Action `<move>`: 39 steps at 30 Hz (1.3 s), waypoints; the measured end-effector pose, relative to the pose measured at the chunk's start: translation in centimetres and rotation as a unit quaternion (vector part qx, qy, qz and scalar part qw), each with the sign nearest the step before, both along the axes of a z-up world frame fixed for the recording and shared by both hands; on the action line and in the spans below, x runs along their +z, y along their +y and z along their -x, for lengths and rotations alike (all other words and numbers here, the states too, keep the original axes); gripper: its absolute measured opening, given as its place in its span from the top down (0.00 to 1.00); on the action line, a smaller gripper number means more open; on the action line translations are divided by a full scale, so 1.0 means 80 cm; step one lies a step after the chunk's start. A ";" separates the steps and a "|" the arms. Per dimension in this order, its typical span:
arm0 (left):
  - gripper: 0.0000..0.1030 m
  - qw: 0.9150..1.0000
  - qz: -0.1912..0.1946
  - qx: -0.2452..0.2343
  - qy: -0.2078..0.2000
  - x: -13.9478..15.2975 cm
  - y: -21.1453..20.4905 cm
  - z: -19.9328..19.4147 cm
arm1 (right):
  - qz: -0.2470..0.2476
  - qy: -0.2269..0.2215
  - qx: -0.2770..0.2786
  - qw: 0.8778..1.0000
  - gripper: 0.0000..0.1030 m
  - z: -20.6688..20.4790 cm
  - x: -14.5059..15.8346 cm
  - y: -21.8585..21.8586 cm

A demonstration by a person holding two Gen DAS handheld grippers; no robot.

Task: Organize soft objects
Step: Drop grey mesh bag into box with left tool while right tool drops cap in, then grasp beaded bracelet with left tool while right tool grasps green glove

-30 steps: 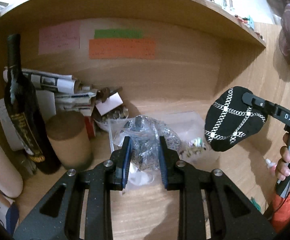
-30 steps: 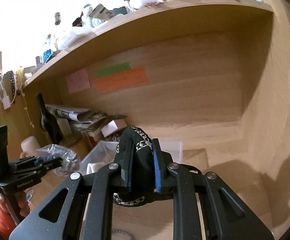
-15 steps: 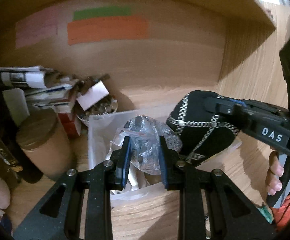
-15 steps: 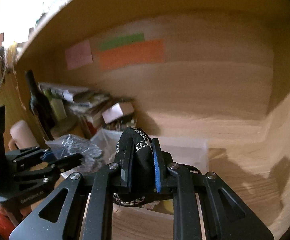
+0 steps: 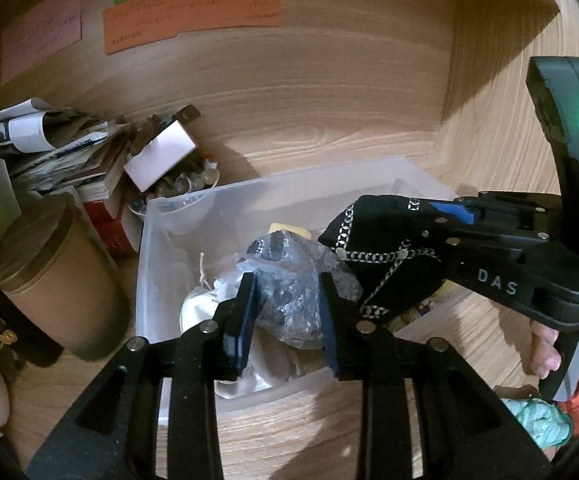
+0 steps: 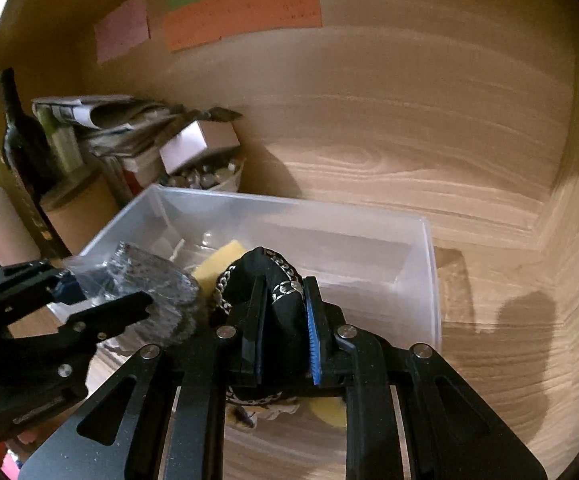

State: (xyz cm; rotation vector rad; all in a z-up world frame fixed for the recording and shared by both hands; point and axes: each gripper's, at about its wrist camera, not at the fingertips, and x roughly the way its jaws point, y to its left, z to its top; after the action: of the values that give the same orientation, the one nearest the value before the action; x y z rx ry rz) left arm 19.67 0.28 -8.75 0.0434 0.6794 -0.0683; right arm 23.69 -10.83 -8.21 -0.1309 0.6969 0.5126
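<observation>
A clear plastic bin (image 5: 151, 248) (image 6: 421, 256) stands on the wooden shelf floor. My left gripper (image 5: 287, 300) is shut on a clear plastic bag of dark stuff (image 5: 289, 296) (image 6: 157, 292) and holds it over the bin's near left part. My right gripper (image 6: 285, 308) is shut on a black fabric piece with silver chain pattern (image 6: 277, 280) (image 5: 381, 256), over the bin just right of the bag. A yellow soft piece (image 6: 219, 256) and white soft items (image 5: 197, 312) lie in the bin.
A brown cardboard cylinder (image 5: 49, 280), a dark wine bottle (image 6: 19, 136), stacked newspapers (image 5: 37, 148) and a bowl of small items (image 5: 177, 184) crowd the left. Coloured paper notes (image 5: 193, 12) are on the back wall. A teal cloth (image 5: 537, 420) lies at right.
Both grippers have moved forward and down with their loads, from in front of the shelf to over the bin. The bin now looks closer and larger.
</observation>
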 end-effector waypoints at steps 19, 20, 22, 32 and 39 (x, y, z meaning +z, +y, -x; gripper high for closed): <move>0.15 0.997 0.027 0.037 -0.069 0.055 0.027 0.050 | 0.000 -0.079 -0.018 0.997 0.27 0.054 0.054 -0.014; 0.11 0.996 0.024 0.040 -0.077 0.059 0.026 0.057 | -0.004 -0.088 -0.017 0.996 0.24 0.061 0.059 -0.018; 0.04 0.995 0.018 0.048 -0.088 0.063 0.025 0.065 | -0.012 -0.105 -0.014 0.994 0.18 0.075 0.070 -0.026; 0.01 0.996 0.043 0.033 -0.065 0.050 0.021 0.108 | -0.031 -0.120 -0.022 0.992 0.01 0.143 0.066 -0.067; 0.01 0.998 0.057 0.009 -0.005 0.015 0.009 0.126 | -0.043 -0.065 -0.040 0.996 0.00 0.171 0.023 -0.090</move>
State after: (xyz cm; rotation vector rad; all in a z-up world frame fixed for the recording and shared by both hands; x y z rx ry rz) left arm 9.62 0.97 -7.58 -0.0723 0.6655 -0.0889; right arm 9.99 -18.05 -6.41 -0.0535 0.5504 0.4520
